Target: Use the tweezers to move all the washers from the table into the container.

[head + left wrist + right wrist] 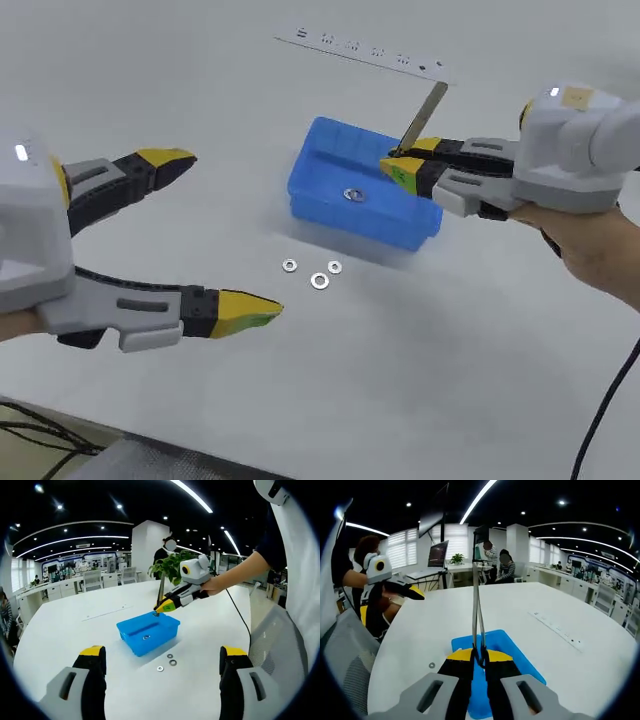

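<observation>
A blue container sits mid-table with one washer inside it. Three washers lie on the white table just in front of it, also seen as washers. My right gripper is over the container's right end, shut on metal tweezers that stick out beyond its jaws; the right gripper view shows the tweezers clamped in the gripper above the container. My left gripper hovers wide open at the left with nothing between its jaws, its gripper facing the container.
A white power strip lies at the far side of the table. A black cable hangs at the right. The table's near edge runs along the bottom left. People sit at desks in the office beyond.
</observation>
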Demonstrator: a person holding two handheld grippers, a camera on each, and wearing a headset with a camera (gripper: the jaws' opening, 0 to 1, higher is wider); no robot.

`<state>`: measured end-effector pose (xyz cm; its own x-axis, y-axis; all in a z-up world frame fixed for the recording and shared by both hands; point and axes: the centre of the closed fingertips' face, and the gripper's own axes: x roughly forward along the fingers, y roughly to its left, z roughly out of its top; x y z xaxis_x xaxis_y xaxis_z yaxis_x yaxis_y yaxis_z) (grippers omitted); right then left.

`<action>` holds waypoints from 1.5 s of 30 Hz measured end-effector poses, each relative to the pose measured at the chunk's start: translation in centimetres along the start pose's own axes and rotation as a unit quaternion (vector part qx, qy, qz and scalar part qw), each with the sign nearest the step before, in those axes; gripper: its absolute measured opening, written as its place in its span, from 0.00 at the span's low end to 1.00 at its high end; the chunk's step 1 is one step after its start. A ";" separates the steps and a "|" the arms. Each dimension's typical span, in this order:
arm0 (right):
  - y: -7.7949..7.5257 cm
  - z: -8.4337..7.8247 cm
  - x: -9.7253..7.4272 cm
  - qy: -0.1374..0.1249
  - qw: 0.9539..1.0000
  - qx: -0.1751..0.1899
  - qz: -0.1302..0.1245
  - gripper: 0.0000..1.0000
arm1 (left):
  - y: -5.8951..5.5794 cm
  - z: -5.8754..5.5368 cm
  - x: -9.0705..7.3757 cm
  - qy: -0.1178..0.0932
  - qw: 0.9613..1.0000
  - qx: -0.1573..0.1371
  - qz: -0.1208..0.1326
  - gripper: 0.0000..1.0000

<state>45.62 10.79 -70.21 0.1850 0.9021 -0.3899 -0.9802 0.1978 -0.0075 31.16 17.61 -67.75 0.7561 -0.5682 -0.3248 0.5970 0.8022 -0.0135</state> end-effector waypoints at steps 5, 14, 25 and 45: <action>-0.6 -1.2 1.6 0.010 1.000 0.012 -0.001 0.09 | 1.6 -0.8 -0.7 0.011 1.000 -0.001 0.018 1.00; -0.1 -4.0 3.0 0.043 0.999 0.011 0.013 0.09 | 1.7 -0.5 -1.2 0.003 0.999 -0.020 0.035 1.00; -0.9 -4.1 2.9 0.029 0.999 0.026 0.005 0.10 | 1.0 -0.3 -0.9 0.010 0.999 -0.020 0.032 1.00; -0.4 -4.7 2.9 0.031 0.999 0.035 0.009 0.09 | 0.1 -0.7 -0.6 0.017 0.999 -0.023 0.027 1.00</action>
<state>46.17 11.47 -75.67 0.1607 0.8804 -0.4462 -0.9754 0.2106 0.0643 30.55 18.14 -68.24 0.7770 -0.5171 -0.3590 0.5416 0.8398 -0.0377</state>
